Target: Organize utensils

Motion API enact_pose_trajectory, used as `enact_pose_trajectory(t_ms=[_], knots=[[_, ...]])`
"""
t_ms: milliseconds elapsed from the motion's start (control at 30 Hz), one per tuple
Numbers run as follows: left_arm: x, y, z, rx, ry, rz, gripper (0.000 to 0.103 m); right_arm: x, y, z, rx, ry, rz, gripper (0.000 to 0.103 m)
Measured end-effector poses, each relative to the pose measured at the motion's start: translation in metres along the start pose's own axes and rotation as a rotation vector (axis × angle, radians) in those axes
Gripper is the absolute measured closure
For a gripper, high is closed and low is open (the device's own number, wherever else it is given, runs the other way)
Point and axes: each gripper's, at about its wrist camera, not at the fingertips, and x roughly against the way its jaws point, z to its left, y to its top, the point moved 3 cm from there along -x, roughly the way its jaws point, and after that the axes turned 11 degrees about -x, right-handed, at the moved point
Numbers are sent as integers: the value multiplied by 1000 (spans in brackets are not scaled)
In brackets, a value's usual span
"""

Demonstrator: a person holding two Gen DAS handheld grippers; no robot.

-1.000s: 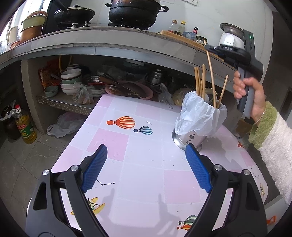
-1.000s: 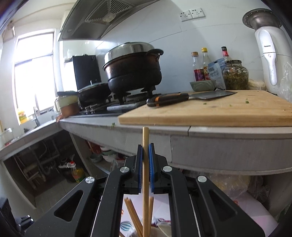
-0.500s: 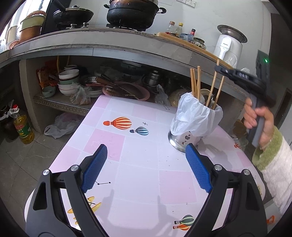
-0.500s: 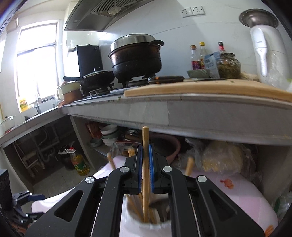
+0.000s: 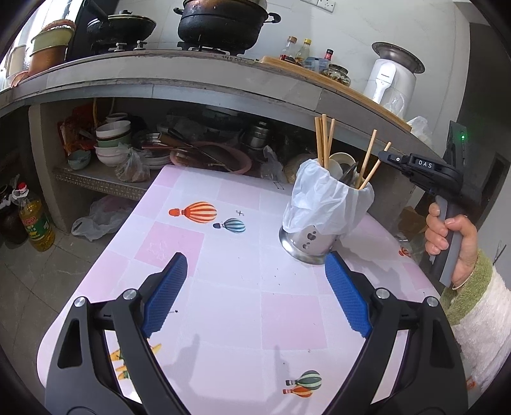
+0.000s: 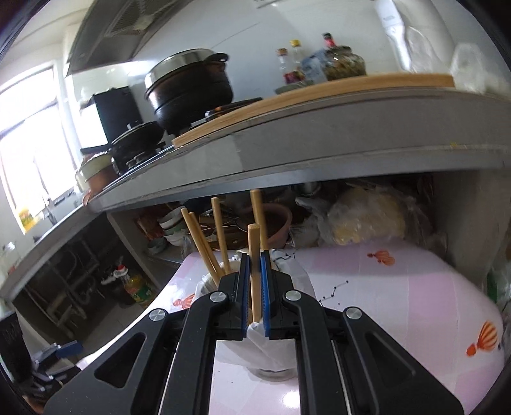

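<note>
In the left wrist view the left gripper (image 5: 252, 290) fills the bottom of the frame with its blue pads spread wide and nothing between them, hovering over a table (image 5: 230, 281) covered in a pink-and-white checked cloth printed with hot-air balloons. Right of centre on that table stands a steel utensil holder (image 5: 306, 245), its base pierced with holes and its upper part draped in a white plastic bag (image 5: 322, 201). Several wooden chopsticks (image 5: 324, 140) stick up out of it, three close together at the left of its mouth and two leaning to the right. At the right edge of the frame a hand (image 5: 453, 236) in a cream sleeve with a green cuff holds the handle of the right gripper (image 5: 388, 157), whose tip is just beside the top of the rightmost leaning stick. In the right wrist view the right gripper (image 6: 255, 287) sits at lower centre with its blue pads clenched on a single chopstick (image 6: 254, 255), which stands nearly upright between them; its lower end drops toward the bag-lined holder directly below, though where it ends is hidden by the jaws. The other chopsticks rise just behind and to the left. Across the upper part of both views runs a grey kitchen counter (image 5: 179, 79) bearing a black pot (image 5: 220, 22) and a wooden cutting board (image 6: 287, 102).
</note>
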Motion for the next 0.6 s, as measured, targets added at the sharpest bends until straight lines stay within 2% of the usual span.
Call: enact_pose_trajectory(t_ms=[100, 167, 233, 300, 367, 433, 533, 600], knots=[[3, -1, -3, 6, 8, 8, 18, 4, 1, -3, -26, -7, 13, 95], [5, -2, -4, 12, 6, 7, 18, 13, 0, -2, -29, -3, 12, 90], [9, -2, -6, 15, 7, 6, 17, 24, -2, 1, -27, -20, -4, 67], [11, -2, -8, 15, 9, 7, 16, 43, -8, 4, -23, -31, -30, 61], [14, -2, -10, 16, 10, 7, 15, 63, -18, 7, -16, -54, -43, 51], [13, -3, -11, 15, 5, 24, 14, 86, -39, 11, -11, -89, -48, 35], [10, -8, -19, 4, -6, 68, 13, 108, -79, 12, -5, -162, -7, 23], [9, -11, -24, 1, -13, 84, 13, 117, -105, 9, 7, -234, 26, 18]])
